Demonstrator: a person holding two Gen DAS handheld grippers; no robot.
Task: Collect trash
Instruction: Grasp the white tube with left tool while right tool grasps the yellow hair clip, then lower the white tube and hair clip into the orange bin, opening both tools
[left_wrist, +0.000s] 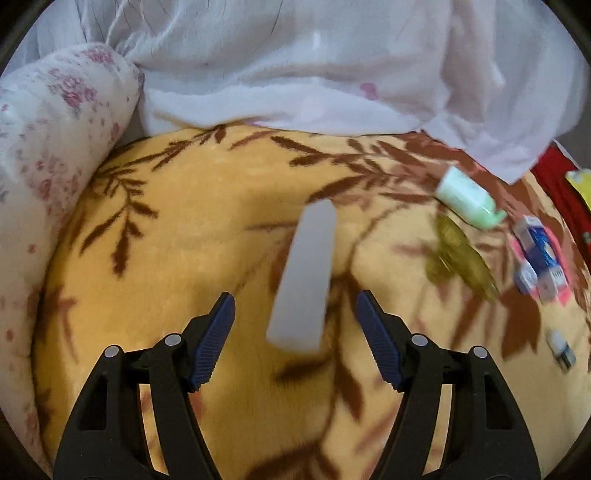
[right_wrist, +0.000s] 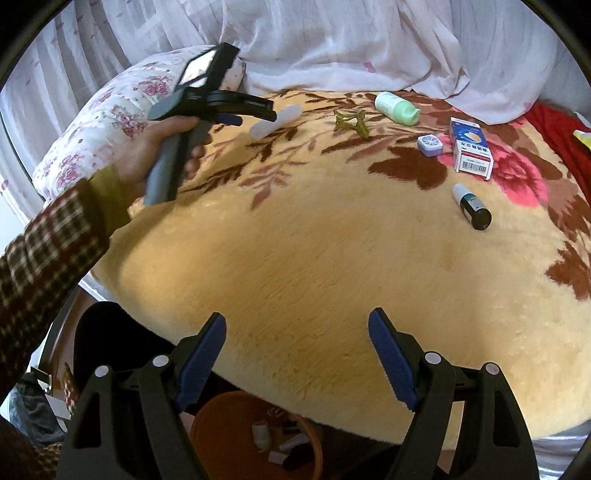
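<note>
Ref. landmark: yellow blanket (right_wrist: 295, 258), covering bed. Bin (right_wrist: 255, 435) sits below blanket's near edge, some trash already inside. Target: white tube (left_wrist: 303, 277), lying flat toward blanket's far-left, near floral pillow (left_wrist: 55, 147). Left gripper (left_wrist: 295, 325): jaws wide, nothing gripped; tube lies btwn/ahead of tips. Right gripper (right_wrist: 297, 350): wide, empty, above near edge. Procedure: lower left gripper, straddle tube across its narrow width, close firmly. Carton (right_wrist: 471, 151) shows barcode; text unreadable.
</note>
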